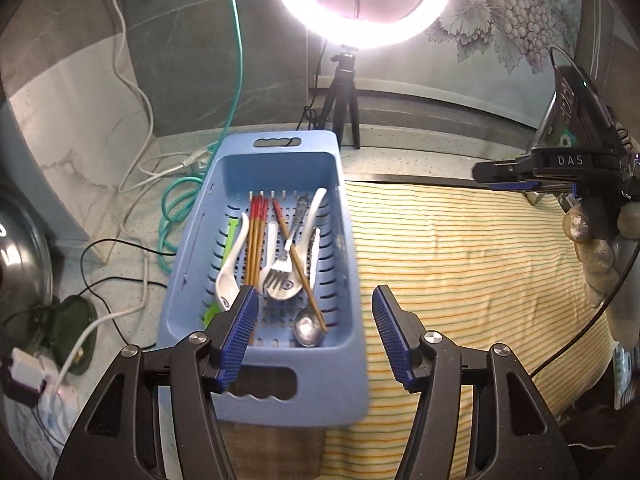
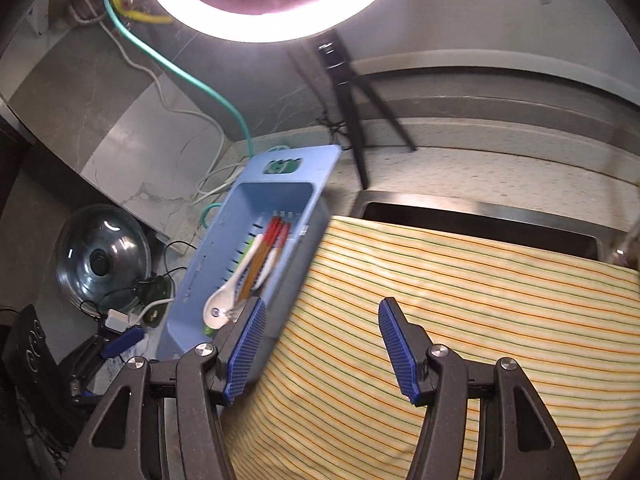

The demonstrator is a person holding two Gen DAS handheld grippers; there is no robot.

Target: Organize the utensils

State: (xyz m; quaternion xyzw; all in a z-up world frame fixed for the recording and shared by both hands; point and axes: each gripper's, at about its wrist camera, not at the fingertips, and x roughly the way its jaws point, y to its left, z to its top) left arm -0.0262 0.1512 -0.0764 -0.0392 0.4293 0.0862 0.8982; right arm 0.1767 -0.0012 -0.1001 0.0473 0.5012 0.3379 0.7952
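Observation:
A blue slotted basket point(image 1: 344, 280) lies lengthwise beside a striped cloth. In it lie red-tipped chopsticks point(image 1: 256, 240), white ceramic spoons point(image 1: 230, 264), a metal fork point(image 1: 282, 268), a metal spoon point(image 1: 308, 330) and a green utensil point(image 1: 229, 236). My left gripper point(image 1: 314, 332) is open and empty, hovering over the basket's near end. My right gripper point(image 2: 322, 344) is open and empty above the cloth, right of the basket point(image 2: 192, 280); the spoon point(image 2: 224, 300) and chopsticks point(image 2: 268, 248) show there. The right gripper also shows in the left wrist view point(image 1: 500, 178), at far right.
A yellow striped cloth point(image 1: 480, 272) covers the surface right of the basket. A ring light on a black tripod point(image 1: 346, 92) stands behind. Cables point(image 1: 176, 208) and a charger lie left of the basket. A glass pot lid point(image 2: 102, 256) sits far left. A sink edge point(image 2: 480, 216) lies behind the cloth.

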